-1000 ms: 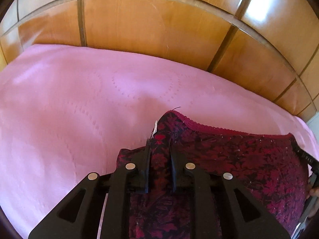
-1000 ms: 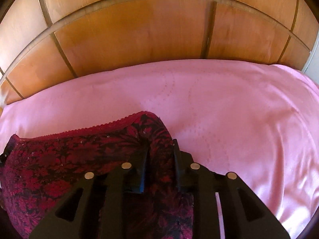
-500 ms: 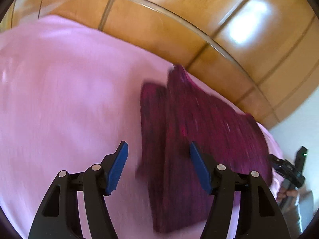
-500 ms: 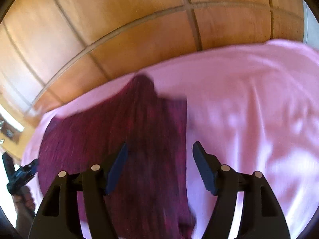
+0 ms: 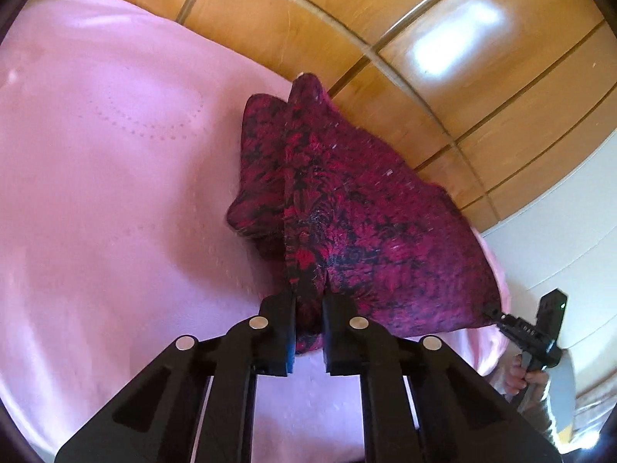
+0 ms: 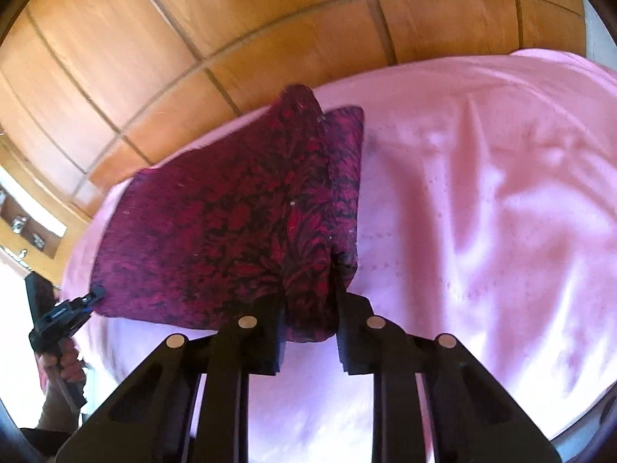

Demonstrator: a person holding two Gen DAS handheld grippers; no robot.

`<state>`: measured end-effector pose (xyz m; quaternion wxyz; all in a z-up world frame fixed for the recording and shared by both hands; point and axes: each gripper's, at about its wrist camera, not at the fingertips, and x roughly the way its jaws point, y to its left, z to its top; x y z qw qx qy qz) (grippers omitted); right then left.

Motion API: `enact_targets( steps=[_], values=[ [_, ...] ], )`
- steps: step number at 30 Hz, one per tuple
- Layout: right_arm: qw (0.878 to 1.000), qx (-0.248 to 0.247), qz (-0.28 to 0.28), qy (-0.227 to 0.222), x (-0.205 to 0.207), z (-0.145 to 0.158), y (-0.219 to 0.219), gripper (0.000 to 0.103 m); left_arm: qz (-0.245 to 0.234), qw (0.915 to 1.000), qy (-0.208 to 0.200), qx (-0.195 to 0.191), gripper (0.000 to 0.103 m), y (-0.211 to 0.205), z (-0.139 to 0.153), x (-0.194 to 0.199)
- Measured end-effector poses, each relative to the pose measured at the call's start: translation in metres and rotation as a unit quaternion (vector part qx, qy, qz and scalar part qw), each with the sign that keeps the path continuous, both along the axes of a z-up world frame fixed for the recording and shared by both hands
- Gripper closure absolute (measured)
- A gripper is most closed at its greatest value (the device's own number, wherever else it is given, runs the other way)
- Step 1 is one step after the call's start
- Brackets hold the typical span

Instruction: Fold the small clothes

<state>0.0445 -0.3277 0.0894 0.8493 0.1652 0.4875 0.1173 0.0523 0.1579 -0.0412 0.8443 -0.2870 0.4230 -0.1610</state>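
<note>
A dark red and black floral garment lies on a pink bedspread. My left gripper is shut on the garment's near left corner, cloth bunched between its black fingers. In the right wrist view the same garment stretches to the left, and my right gripper is shut on its near right corner. Each gripper shows small in the other's view, the right one in the left wrist view and the left one in the right wrist view, each at a garment corner.
A wooden panelled wall runs behind the bed. A white wall stands at the right in the left wrist view. A wooden shelf with small objects is at the far left in the right wrist view. Pink bedspread spreads to the right.
A second ago both grippers held the far edge. Half a second ago both were open above the garment. Now both are shut on its near corners.
</note>
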Motion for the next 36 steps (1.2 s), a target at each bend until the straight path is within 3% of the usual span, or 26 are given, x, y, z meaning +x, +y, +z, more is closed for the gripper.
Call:
enact_targets(
  steps=[6,11,14,17,21,25,26,27,28,29,33,36],
  values=[
    [0.999,0.002,0.029,0.021,-0.039,0.012,-0.003,0.085,-0.01,0.9998,0.012,-0.012,0.094,0.002,0.012,-0.052],
    [0.997,-0.003,0.038,0.063,-0.056,0.0,-0.004,0.08,-0.013,0.9992,0.021,0.032,0.09,-0.007,0.014,-0.077],
    [0.999,0.008,0.019,0.043,-0.04,0.012,-0.011,0.076,0.012,0.9996,-0.006,0.025,0.081,0.006,0.025,-0.068],
    [1.0,0.007,-0.002,0.006,-0.018,0.028,-0.013,0.052,0.018,0.9994,-0.02,0.023,0.081,0.013,0.033,-0.047],
    [1.0,-0.011,-0.008,-0.017,0.026,0.031,0.003,0.05,0.007,0.9991,-0.021,0.036,0.081,0.01,0.033,-0.012],
    [0.999,-0.038,-0.001,-0.001,0.066,0.013,0.023,0.048,0.0,0.9993,-0.004,0.036,0.067,0.006,0.018,0.016],
    [0.999,-0.053,0.004,0.005,0.074,0.008,0.028,0.049,-0.005,0.9994,0.0,0.033,0.067,0.004,0.016,0.022],
    [0.998,-0.066,0.009,0.012,0.08,0.003,0.033,0.06,-0.003,0.9992,0.004,0.04,0.071,0.001,0.013,0.029],
    [0.997,-0.074,0.014,0.016,0.078,0.0,0.035,0.073,-0.002,0.9987,0.005,0.05,0.086,-0.002,0.012,0.037],
    [0.995,-0.092,0.017,0.015,0.08,-0.001,0.04,0.088,0.0,0.9981,0.002,0.061,0.087,-0.005,0.014,0.04],
    [0.994,-0.112,-0.005,-0.018,0.071,0.012,0.031,0.091,0.01,0.9952,0.001,0.097,0.089,-0.015,0.019,0.051],
    [0.991,-0.131,-0.022,0.003,0.07,-0.007,0.028,0.091,0.018,0.9892,0.023,0.144,0.089,-0.027,0.005,0.063]
  ],
)
